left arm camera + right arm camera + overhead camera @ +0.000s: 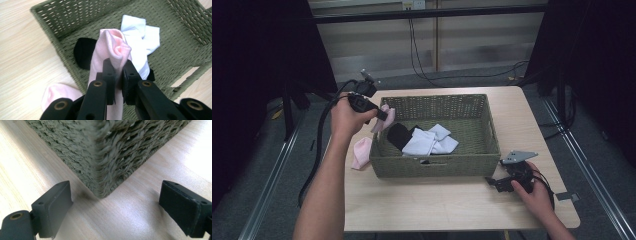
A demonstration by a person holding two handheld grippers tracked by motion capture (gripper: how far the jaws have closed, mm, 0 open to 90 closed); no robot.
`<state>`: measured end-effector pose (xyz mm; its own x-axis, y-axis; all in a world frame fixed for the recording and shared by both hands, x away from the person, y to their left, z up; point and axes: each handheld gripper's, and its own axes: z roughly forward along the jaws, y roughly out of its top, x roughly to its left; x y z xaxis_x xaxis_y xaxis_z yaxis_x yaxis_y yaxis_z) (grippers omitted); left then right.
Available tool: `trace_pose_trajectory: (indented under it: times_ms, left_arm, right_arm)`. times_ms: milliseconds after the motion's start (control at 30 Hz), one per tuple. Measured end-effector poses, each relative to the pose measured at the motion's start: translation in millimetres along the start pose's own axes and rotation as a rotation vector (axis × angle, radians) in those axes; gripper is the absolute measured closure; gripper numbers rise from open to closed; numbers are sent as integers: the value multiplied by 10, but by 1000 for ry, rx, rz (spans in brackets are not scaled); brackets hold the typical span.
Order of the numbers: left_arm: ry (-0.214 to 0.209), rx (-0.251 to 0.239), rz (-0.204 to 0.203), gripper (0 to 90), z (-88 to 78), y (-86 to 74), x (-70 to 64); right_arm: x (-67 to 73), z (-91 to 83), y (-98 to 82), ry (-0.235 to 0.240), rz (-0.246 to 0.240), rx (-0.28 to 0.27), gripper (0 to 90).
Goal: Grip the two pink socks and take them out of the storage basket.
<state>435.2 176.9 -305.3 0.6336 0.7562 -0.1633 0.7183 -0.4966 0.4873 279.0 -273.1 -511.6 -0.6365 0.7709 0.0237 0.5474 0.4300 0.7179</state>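
At the far left, a second pink sock lies flat on the worktop, just outside the basket's left wall. Above it, the left claw is raised over the left rim of the green woven basket. Its jaws are pinched tight on a pink sock, which they grip near one end. In the left gripper view the bunched end sticks up past the jaws, while the rest of the sock trails down toward the rim, so its long axis hangs roughly vertical.

That is the relation that matters most. The held sock straddles the left wall, with the basket's open floor lying to the right of the claw and below it. Carrying the sock a little rightward should put it clear of the rim before any release.

Inside the basket, a black sock lies nearest that wall, and white socks are heaped just beside it toward the middle.

Farther right, the right claw rests low on the worktop by the basket's near right corner. Its jaws are spread wide and hold nothing. It points at that corner and stands well apart from both pink socks, so the left hand is plainly the nearer one for this work.
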Motion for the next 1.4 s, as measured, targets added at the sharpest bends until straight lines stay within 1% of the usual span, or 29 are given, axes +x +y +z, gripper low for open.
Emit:
trace_pose_trajectory:
  times_ms: [133,233,267,367,400,433,467,500,533,600,633,700,733,833,867,900,933,967,1000,1033,1067,1133,1233,1300,1367,1400]
  left_arm:
    - [6,1,-5,831,-33,-81,99]
    - [12,-7,-28,830,-46,-155,160]
    - [21,-8,-24,830,-49,-179,186]
    - [25,-14,-45,830,-57,-249,246]
    - [36,-15,-43,830,-78,-279,285]
    - [36,-15,-43,830,-78,-279,285]
    - [32,-16,-55,830,-88,-300,303]
    - [34,-18,-58,830,-94,-317,319]
    - [43,-20,-56,830,-97,-340,340]
    - [58,-14,-57,828,-92,-378,373]
    - [75,-8,-63,827,-77,-427,411]
    - [73,-8,-69,825,-71,-445,426]
    - [70,-10,-81,824,-60,-475,446]
    - [81,-7,-96,820,-30,-536,488]
    - [83,-7,-95,807,-17,-553,500]
    - [89,-13,-94,714,-3,-569,510]
    - [100,-22,-98,714,11,-581,510]
    - [105,-24,-87,628,22,-593,523]
    - [107,-23,-88,628,27,-599,522]
    - [109,-28,-89,580,40,-609,522]
    - [110,-32,-89,580,44,-616,519]
    - [116,-44,-80,543,57,-635,507]
    - [127,-50,-84,471,74,-680,502]
    - [130,-61,-86,460,96,-731,499]
    - [128,-64,-79,447,118,-793,495]
    - [131,-70,-80,432,148,-850,489]
  right_arm:
    - [0,0,0,0,0,0,102]
    - [-1,0,0,0,0,-1,102]
    - [-1,0,-1,1,-1,-1,102]
    - [-1,1,-1,0,-1,-1,102]
    - [-1,0,-1,0,-2,-1,102]
    - [-1,0,-1,0,-2,-1,102]
    - [-1,0,-1,0,-1,-1,102]
    - [-1,0,-1,0,-1,-1,102]
    - [-1,1,-1,0,-1,-1,102]
    - [-1,1,-1,0,-2,-1,102]
    - [1,0,0,0,1,0,102]
    - [1,0,-1,0,0,0,102]
    - [1,0,-1,0,1,0,102]
    - [1,0,-1,0,0,0,102]
    - [0,0,-1,0,0,0,102]
    - [2,0,-1,0,2,1,102]
    - [2,0,-1,0,2,1,102]
    - [2,0,-1,0,2,1,102]
    - [2,0,-1,0,2,1,102]
    - [2,0,-1,0,2,1,102]
    - [2,0,-1,0,2,1,102]
    - [2,-1,-1,0,2,1,102]
    - [0,-2,-1,1,-1,3,102]
    - [0,-2,-2,0,-2,3,102]
    - [0,-2,-2,0,-1,3,102]
    - [1,-2,-2,0,-2,3,102]
